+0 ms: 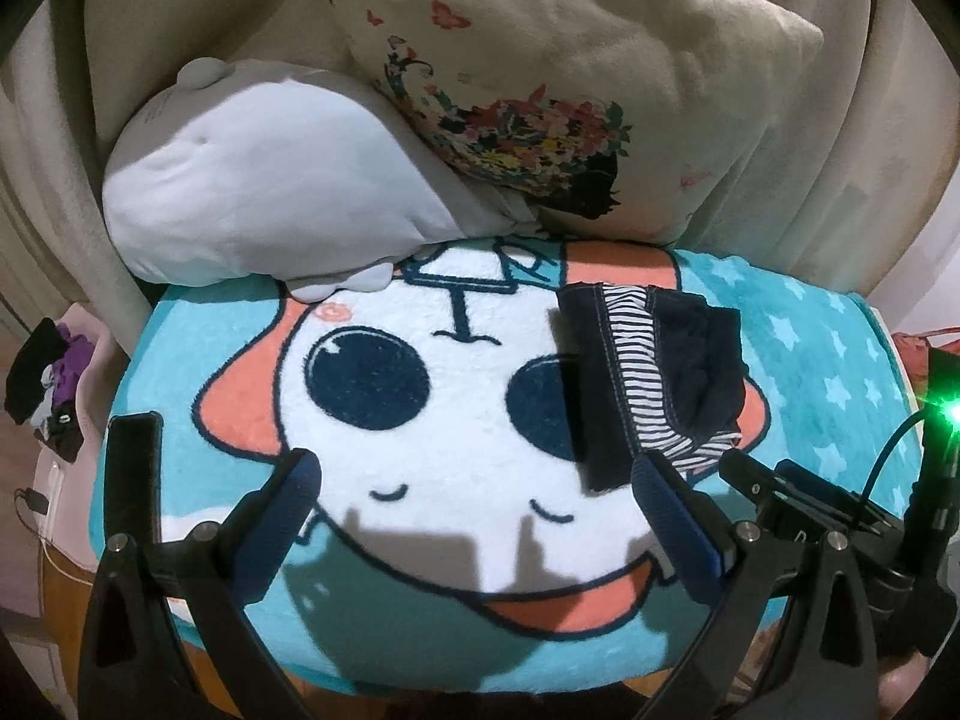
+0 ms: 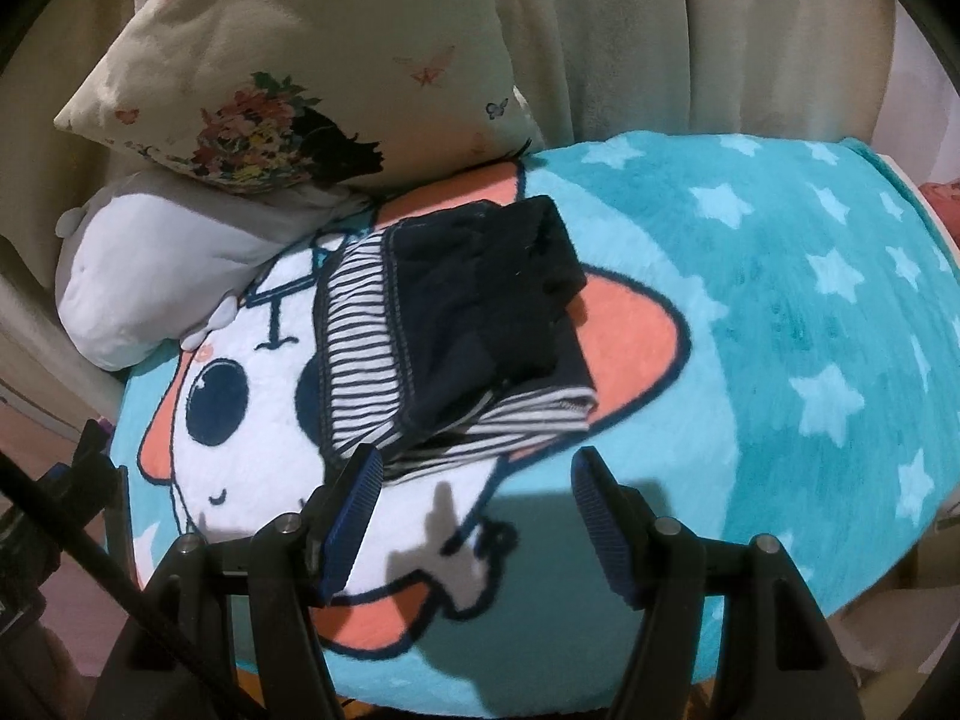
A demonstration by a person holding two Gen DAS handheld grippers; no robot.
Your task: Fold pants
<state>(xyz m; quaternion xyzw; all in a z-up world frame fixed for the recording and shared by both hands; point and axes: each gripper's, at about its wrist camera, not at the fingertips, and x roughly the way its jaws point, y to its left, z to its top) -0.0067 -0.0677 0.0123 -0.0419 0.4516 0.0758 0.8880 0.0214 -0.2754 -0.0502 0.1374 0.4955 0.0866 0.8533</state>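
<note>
The pants (image 1: 654, 372), dark navy with a navy-and-white striped lining, lie folded in a compact bundle on a turquoise cartoon blanket (image 1: 840, 348). In the right wrist view the pants (image 2: 456, 324) sit just beyond my fingers. My left gripper (image 1: 480, 480) is open and empty, hovering over the blanket with its right finger near the bundle's near edge. My right gripper (image 2: 480, 474) is open and empty, just short of the bundle's striped near edge. The right gripper's body also shows in the left wrist view (image 1: 804, 498), beside the bundle.
A white plush pillow (image 1: 264, 192) and a cream floral cushion (image 1: 570, 90) rest at the back of the blanket against a beige backrest. A pile of dark clothes (image 1: 48, 384) sits off to the left. The starred blanket part (image 2: 810, 300) extends right.
</note>
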